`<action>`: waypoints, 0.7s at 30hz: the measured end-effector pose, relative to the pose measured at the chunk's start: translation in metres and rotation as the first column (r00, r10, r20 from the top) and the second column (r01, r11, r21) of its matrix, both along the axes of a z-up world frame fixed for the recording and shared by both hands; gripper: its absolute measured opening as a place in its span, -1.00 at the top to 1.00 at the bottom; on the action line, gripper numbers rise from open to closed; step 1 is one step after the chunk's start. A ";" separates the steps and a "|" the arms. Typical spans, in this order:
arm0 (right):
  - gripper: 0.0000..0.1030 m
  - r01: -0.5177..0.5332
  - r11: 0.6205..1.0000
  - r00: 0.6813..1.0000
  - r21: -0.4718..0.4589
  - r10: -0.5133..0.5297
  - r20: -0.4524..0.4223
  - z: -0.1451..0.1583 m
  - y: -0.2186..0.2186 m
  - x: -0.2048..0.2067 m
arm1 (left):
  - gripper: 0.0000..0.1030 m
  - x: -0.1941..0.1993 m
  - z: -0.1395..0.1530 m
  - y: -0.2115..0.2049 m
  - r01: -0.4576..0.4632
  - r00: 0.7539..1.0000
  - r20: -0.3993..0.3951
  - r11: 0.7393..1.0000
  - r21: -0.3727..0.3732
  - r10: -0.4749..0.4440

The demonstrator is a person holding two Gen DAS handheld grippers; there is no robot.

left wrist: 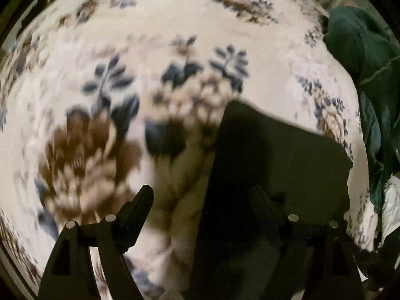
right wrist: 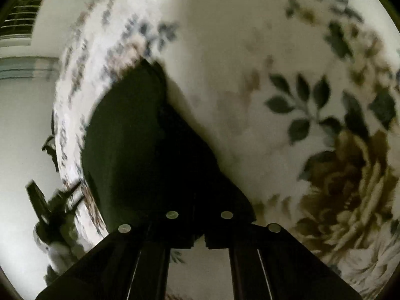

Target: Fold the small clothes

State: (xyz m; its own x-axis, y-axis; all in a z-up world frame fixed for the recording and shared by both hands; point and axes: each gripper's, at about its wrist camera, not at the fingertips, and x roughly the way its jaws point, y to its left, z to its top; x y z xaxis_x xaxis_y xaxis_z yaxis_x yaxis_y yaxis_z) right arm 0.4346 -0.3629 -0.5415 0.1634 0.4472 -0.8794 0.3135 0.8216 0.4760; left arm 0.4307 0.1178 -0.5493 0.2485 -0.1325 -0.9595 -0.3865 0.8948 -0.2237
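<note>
One floral bedspread [left wrist: 125, 50] covers the bed; on it lies a dark garment [left wrist: 275, 155]. Right gripper [right wrist: 198, 225] is pressed together, apparently pinching that garment's edge, though blurred. Left gripper [left wrist: 207, 200] stands spread, gripping nothing.

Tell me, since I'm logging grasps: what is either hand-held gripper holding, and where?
The right hand-held gripper pinches the dark garment at its near edge. The left hand-held gripper is open, holding nothing.

bedspread [left wrist: 200, 25] seemingly open, green heap [left wrist: 362, 50] beside
</note>
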 end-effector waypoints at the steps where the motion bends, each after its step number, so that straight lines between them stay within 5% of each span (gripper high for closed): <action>1: 0.95 0.010 1.000 1.000 -0.022 -0.009 0.016 0.008 -0.002 -0.003 | -0.53 -0.005 -0.003 -0.001 -0.006 1.000 -0.018 1.000 -0.012 0.005; 5: 0.95 0.086 0.996 0.996 0.016 -0.085 -0.022 0.006 -0.025 -0.017 | -0.53 -0.016 -0.006 -0.010 0.018 0.999 -0.041 1.000 -0.012 -0.018; 12: 0.95 0.051 0.999 0.995 -0.019 -0.052 -0.081 -0.032 -0.023 -0.017 | -0.53 -0.013 -0.004 -0.013 0.051 0.998 -0.027 0.999 0.017 -0.051; 15: 0.90 0.062 0.995 0.993 0.083 -0.053 -0.109 -0.045 -0.025 -0.017 | -0.53 -0.015 -0.009 -0.012 0.060 0.998 -0.031 0.998 0.005 -0.060; 17: 0.57 0.088 0.989 0.989 0.121 -0.072 -0.129 -0.046 -0.032 -0.023 | -0.53 -0.018 -0.012 -0.010 0.060 0.998 -0.026 0.998 -0.027 -0.061; 18: 0.16 0.120 0.983 0.987 0.140 -0.103 -0.122 -0.043 -0.037 -0.030 | -0.53 -0.020 -0.014 -0.008 0.057 0.998 -0.016 0.997 -0.052 -0.058; 19: -0.04 0.161 0.970 0.984 0.180 -0.144 -0.102 -0.041 -0.042 -0.039 | -0.53 -0.022 -0.015 -0.007 0.052 0.999 -0.010 0.996 -0.074 -0.053; 21: -0.27 0.197 0.947 0.979 0.252 -0.178 -0.099 -0.045 -0.040 -0.051 | -0.53 -0.025 -0.024 -0.001 0.031 1.000 0.005 0.987 -0.156 -0.031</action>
State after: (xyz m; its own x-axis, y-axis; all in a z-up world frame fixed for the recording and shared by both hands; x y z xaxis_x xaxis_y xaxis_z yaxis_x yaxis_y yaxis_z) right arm 0.3835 -0.4028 -0.5868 0.2054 0.6284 -0.7503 0.4924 0.5961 0.6341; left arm 0.4054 0.1168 -0.5731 0.2442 -0.2879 -0.9260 -0.3584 0.8605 -0.3621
